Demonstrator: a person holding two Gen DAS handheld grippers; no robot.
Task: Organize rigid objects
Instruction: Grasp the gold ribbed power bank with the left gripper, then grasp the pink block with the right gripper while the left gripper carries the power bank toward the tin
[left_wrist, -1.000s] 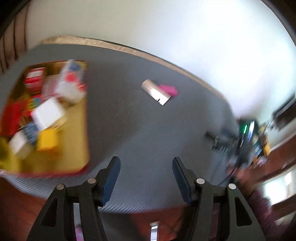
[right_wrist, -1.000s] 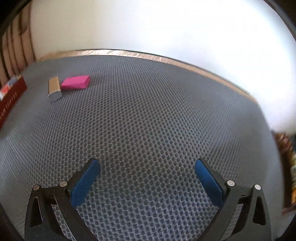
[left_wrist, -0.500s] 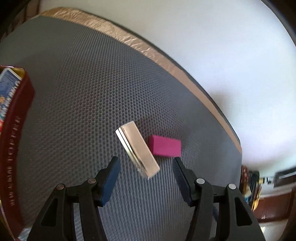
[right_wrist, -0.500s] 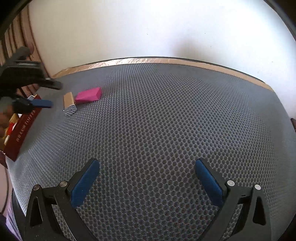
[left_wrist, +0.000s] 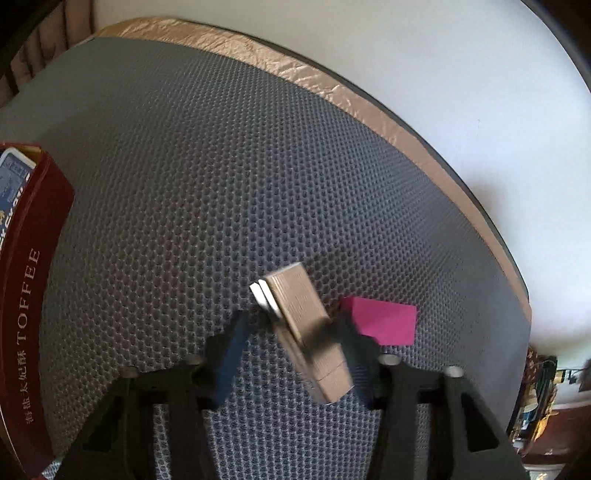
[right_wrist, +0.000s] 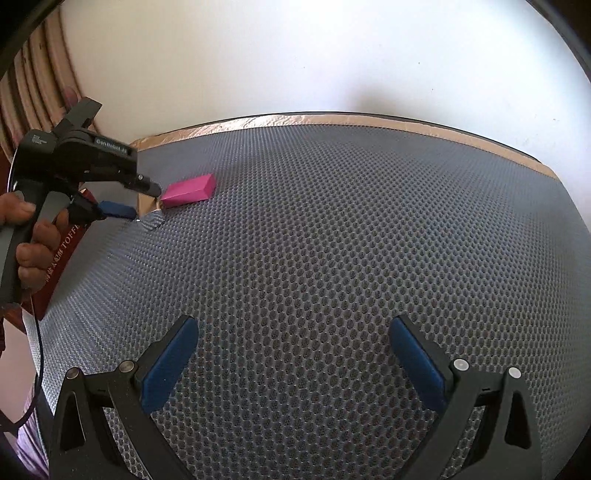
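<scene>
A flat gold-beige block (left_wrist: 299, 314) lies on the grey honeycomb mat (left_wrist: 221, 166), with a pink block (left_wrist: 384, 325) just to its right. My left gripper (left_wrist: 293, 325) straddles the gold block and its jaws are closing, blurred by motion. The left pad still stands apart from the block, while the right pad is at its edge. In the right wrist view the same left gripper (right_wrist: 142, 202) reaches onto the gold block (right_wrist: 146, 202) beside the pink block (right_wrist: 190, 189). My right gripper (right_wrist: 292, 325) hangs open over bare mat with nothing between its fingers.
A dark red toffee box (left_wrist: 33, 266) stands at the mat's left edge, also seen behind a hand (right_wrist: 33, 236) holding the left gripper. Crinkled gold tape (left_wrist: 295, 70) borders the mat's far edge against a white wall. Clutter (left_wrist: 539, 387) sits beyond the right edge.
The left gripper swung away from the red box to the two blocks, came down over the gold block, and its jaws have narrowed. The right gripper tilted slightly but stayed in place.
</scene>
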